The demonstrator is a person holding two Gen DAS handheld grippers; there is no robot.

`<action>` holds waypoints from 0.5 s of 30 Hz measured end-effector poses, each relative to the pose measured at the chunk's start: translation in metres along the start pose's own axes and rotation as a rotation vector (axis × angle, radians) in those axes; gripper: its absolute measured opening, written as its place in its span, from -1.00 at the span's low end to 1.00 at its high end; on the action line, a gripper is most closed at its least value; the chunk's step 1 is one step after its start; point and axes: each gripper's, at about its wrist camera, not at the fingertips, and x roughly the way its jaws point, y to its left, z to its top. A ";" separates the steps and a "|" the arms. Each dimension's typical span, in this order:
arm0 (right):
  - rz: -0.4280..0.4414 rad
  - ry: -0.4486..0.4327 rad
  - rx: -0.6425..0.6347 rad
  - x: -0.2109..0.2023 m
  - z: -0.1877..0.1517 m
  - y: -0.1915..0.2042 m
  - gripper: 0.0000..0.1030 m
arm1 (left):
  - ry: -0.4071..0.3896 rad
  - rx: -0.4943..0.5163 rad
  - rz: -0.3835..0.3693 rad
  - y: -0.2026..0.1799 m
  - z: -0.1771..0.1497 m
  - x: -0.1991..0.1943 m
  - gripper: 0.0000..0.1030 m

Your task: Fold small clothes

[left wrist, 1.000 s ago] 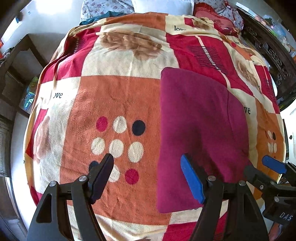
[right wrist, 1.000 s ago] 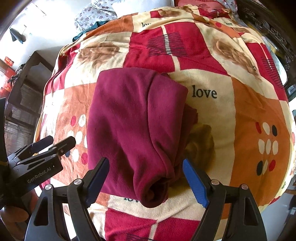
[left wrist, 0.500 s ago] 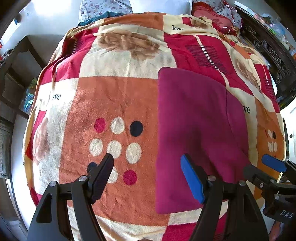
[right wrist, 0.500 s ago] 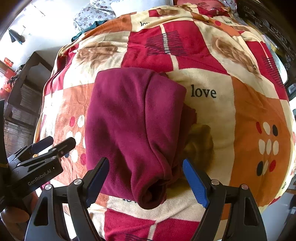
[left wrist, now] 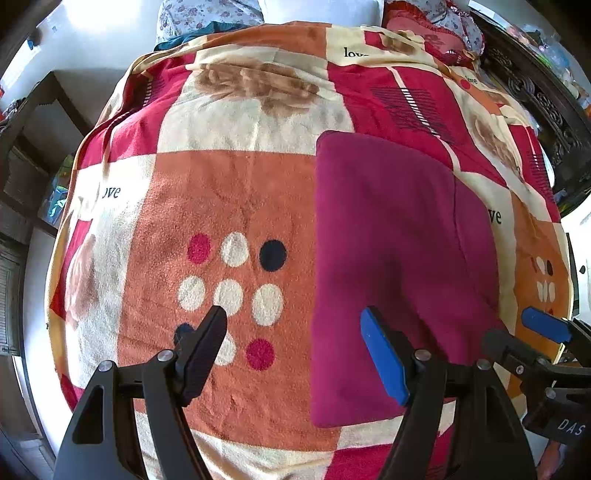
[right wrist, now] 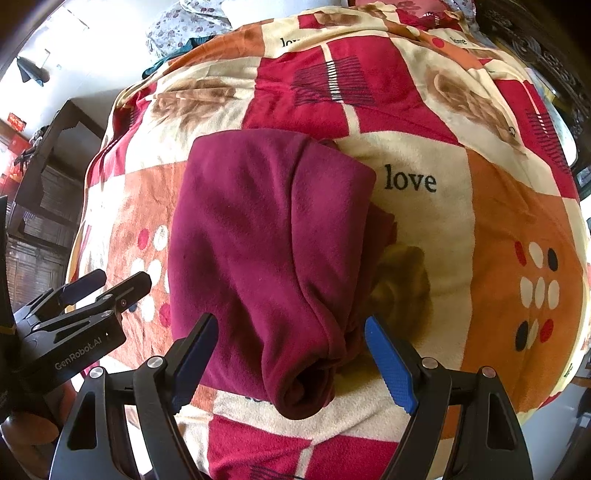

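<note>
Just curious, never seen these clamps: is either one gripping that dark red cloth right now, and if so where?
Neither. The left gripper and right gripper are both open above the folded maroon garment; nothing is held.

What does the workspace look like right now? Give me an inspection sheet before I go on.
Surface: bed covered by a fleece patchwork blanket in red, orange and cream, printed with "love" and dots.
Job's things: one maroon fleece garment, folded into a rough rectangle, with a rolled cuff end nearest the camera.
Clutter: nothing seen on the blanket besides the garment.
Grippers: left hand-held gripper open, over the garment's left edge; right hand-held gripper open, above the cuff end; neither holds anything.
Cables: nothing seen.
Surroundings: floral pillows at the head, dark carved wooden frame on the right, dark wooden furniture on the left.
</note>
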 end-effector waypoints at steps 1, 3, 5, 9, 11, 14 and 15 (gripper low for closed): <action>0.001 0.002 -0.001 0.000 0.000 0.000 0.67 | 0.001 0.000 0.000 0.000 0.000 0.001 0.44; 0.001 0.006 -0.003 0.002 0.000 0.000 0.66 | 0.002 0.003 -0.001 0.001 0.000 0.002 0.44; 0.001 0.010 -0.003 0.003 0.000 0.000 0.67 | 0.002 0.004 -0.002 0.002 0.001 0.003 0.44; 0.004 0.015 -0.002 0.004 0.001 0.000 0.67 | 0.003 0.004 0.000 0.001 0.001 0.004 0.44; 0.004 0.015 -0.002 0.005 0.001 0.000 0.67 | 0.006 0.004 -0.001 0.001 0.001 0.005 0.44; 0.004 0.019 0.000 0.006 0.000 -0.001 0.67 | 0.005 0.010 0.001 0.001 0.002 0.006 0.44; 0.005 0.020 0.001 0.006 0.000 -0.001 0.67 | 0.002 0.014 0.004 0.000 0.002 0.006 0.44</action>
